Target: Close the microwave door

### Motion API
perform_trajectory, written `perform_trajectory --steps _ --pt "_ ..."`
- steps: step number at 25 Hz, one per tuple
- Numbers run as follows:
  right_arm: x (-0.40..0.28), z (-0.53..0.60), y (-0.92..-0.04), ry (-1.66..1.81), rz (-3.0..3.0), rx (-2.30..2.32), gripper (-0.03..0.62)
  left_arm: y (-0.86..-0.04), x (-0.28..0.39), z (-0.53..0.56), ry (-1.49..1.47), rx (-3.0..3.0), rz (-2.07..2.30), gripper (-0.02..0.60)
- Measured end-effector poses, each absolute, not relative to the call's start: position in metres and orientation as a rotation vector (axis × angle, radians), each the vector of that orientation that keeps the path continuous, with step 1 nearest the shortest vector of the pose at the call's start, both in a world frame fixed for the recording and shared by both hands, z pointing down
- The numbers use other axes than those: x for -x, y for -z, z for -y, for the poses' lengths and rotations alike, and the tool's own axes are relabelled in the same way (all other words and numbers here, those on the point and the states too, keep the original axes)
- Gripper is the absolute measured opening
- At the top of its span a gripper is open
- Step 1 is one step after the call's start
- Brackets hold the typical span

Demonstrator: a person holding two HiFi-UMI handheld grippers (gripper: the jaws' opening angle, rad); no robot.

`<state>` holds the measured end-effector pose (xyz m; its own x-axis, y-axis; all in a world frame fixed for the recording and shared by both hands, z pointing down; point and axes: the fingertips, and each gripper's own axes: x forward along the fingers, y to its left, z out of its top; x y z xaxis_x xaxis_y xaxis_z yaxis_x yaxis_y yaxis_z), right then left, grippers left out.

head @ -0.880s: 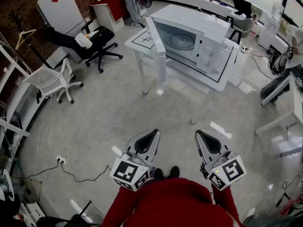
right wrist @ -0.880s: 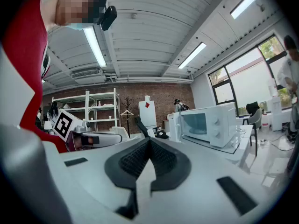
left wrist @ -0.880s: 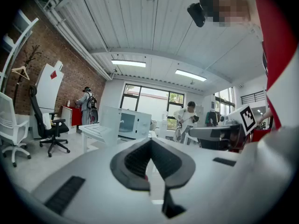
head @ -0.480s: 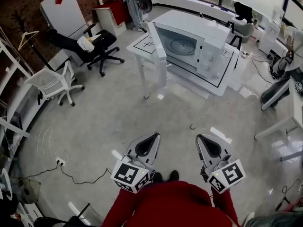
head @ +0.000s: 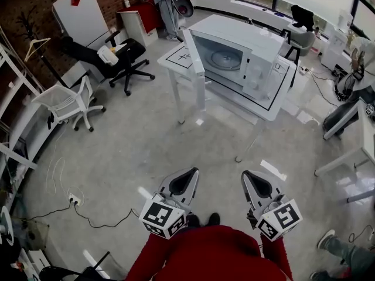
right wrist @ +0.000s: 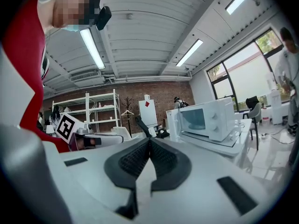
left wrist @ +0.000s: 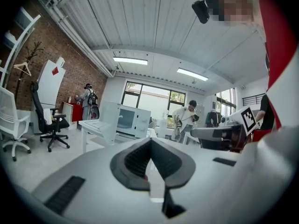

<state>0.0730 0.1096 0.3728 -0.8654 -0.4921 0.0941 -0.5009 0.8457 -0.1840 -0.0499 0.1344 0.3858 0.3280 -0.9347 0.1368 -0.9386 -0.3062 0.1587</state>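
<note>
well, we stand well apart from the microwave (head: 258,63), which sits on a white table (head: 176,54) in the upper middle of the frame, its door (head: 195,51) swung wide open at its left. our left gripper (head: 192,171) and right gripper (head: 246,174) sit low in the frame, jaws pressed together on nothing. we judge the door a light, stiff hinged panel; a push on its outer face near the free edge should swing it.
</note>
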Motion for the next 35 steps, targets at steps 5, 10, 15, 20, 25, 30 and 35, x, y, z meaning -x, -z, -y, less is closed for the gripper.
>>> perform_trajectory --steps 5,10,15,20,25,30,35 --pt "-0.080 -0.107 -0.375 -0.315 2.990 -0.794 0.014 -0.386 0.048 -0.127 -0.022 -2.381 1.735 0.009" --pt "-0.097 -0.101 -0.370 -0.290 3.008 -0.822 0.014 -0.380 0.043 -0.119 -0.031 -2.387 1.778 0.009" --pt "-0.114 -0.091 -0.365 -0.246 3.016 -0.850 0.014 -0.372 0.046 -0.108 -0.111 -2.374 1.890 0.009" --pt "-0.137 -0.059 -0.364 -0.190 2.970 -1.021 0.014 -0.356 0.094 -0.075 -0.165 -2.258 2.061 0.170" --pt "-0.158 -0.021 -0.363 -0.202 2.939 -1.201 0.014 -0.343 0.135 -0.038 -0.050 -2.166 2.130 0.243" --pt "-0.152 0.017 -0.370 -0.203 2.885 -1.253 0.014 -0.353 0.147 0.010 -0.062 -2.165 2.084 0.265" --pt "-0.129 0.074 -0.366 -0.175 2.841 -1.288 0.014 -0.363 0.156 0.069 -0.041 -2.219 1.981 0.265"
